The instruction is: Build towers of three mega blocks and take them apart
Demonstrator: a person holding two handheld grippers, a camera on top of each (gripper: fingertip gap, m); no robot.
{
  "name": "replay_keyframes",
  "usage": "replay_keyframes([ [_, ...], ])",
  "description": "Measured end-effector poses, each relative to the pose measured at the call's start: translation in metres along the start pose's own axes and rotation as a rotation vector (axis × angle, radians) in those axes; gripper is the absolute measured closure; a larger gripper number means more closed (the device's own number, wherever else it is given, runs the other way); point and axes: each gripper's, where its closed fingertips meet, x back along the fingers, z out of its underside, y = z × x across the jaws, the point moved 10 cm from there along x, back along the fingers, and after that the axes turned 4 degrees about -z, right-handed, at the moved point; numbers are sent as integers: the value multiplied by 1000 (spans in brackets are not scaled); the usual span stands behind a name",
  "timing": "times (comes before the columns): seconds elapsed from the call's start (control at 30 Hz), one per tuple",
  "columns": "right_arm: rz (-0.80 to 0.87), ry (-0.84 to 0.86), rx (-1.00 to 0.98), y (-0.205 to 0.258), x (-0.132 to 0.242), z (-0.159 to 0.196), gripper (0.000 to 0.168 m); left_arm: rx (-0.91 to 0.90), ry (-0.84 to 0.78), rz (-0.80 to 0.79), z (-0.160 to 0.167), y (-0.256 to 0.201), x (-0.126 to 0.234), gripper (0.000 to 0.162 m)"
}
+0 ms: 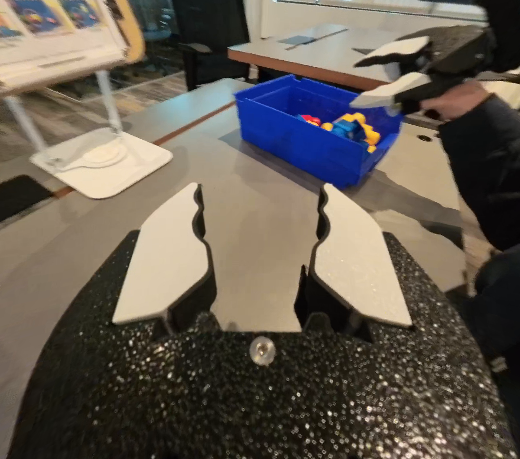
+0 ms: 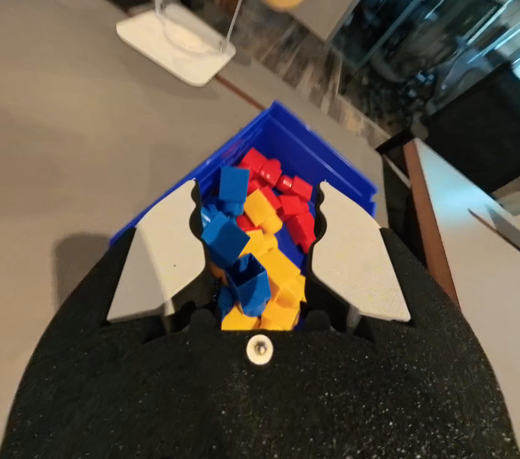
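Observation:
A blue bin [image 1: 284, 136] stands on the grey table [image 1: 253, 220] and holds several red, yellow and blue mega blocks [image 1: 349, 129]. My left gripper [image 1: 260, 188] is open and empty, low over the bare table in front of the bin. My right gripper [image 2: 257, 186] is open and empty, hovering above the bin [image 2: 295, 144] and looking down on the blocks: blue ones [image 2: 225, 237] on the left, yellow [image 2: 278, 271] in the middle, red [image 2: 292, 201] at the far right. It also shows in the left wrist view [image 1: 365, 82], held by a hand above the bin's right end.
A white stand base [image 1: 104, 161] carrying a tilted sign board [image 1: 56, 12] sits on the table's left side, also in the right wrist view [image 2: 177, 43]. A black chair [image 1: 208, 23] and a second table [image 1: 309, 51] stand behind. A dark sleeve [image 1: 489, 170] is at right.

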Motion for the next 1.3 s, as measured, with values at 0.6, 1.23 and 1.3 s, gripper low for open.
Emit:
replay_keyframes([
  [0.6, 56, -247, -246, -25, 41, 31, 168, 70, 124, -685, 17, 45, 130, 162],
  [1.23, 166, -183, -391, -82, 75, 90, 103, 341, 873, -948, 48, 93, 84, 87],
  [1.3, 109, -78, -447, -93, 61, 97, 90, 364, 912, -947, 51, 94, 80, 92],
])
